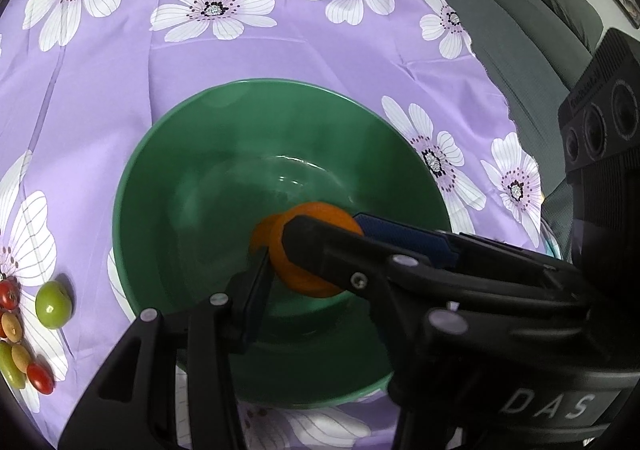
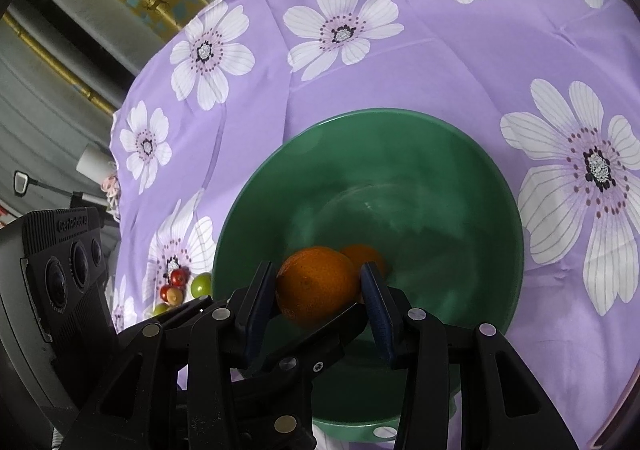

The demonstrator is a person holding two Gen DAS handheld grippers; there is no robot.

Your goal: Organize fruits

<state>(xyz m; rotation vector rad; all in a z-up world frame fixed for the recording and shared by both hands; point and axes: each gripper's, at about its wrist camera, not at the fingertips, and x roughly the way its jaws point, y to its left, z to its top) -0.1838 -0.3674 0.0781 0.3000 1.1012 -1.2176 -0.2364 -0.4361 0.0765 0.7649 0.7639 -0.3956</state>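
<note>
Closest to the lens in the right wrist view, our right gripper (image 2: 318, 290) has both blue pads pressed on an orange (image 2: 316, 282), 1 pad per side, so it's gripping that fruit. It hangs over the near part of the green bowl (image 2: 460, 154), just above the inner wall. A 2nd orange shape (image 2: 366, 256) shows right behind it, touching or nearly so; we can't tell if it's another fruit or a reflection on the glossy wall.

In the left wrist view, our left gripper (image 1: 268, 270) is over the same bowl (image 1: 168, 170). The right gripper's fingers cross in front and cover most of the orange (image 1: 320, 218), so we can't tell if the left jaws grip anything; the 1 left pad visible sits just beside an orange sliver at the fruit's left edge.

Key relation, as we judge it: the orange is already between the right pads w/ the bowl floor straight below, so the drop looks like a simple release. The fruit is round, no long axis to worry abt. The right hand is the one on it.

Off the bowl's left side, on the purple flowered cloth (image 1: 280, 62), small fruits wait: a green one (image 1: 53, 304) and a cluster of red, tan and green ones (image 1: 20, 346), partly cut by the frame edge. The bowl's near rim is hidden behind the gripper bodies.
</note>
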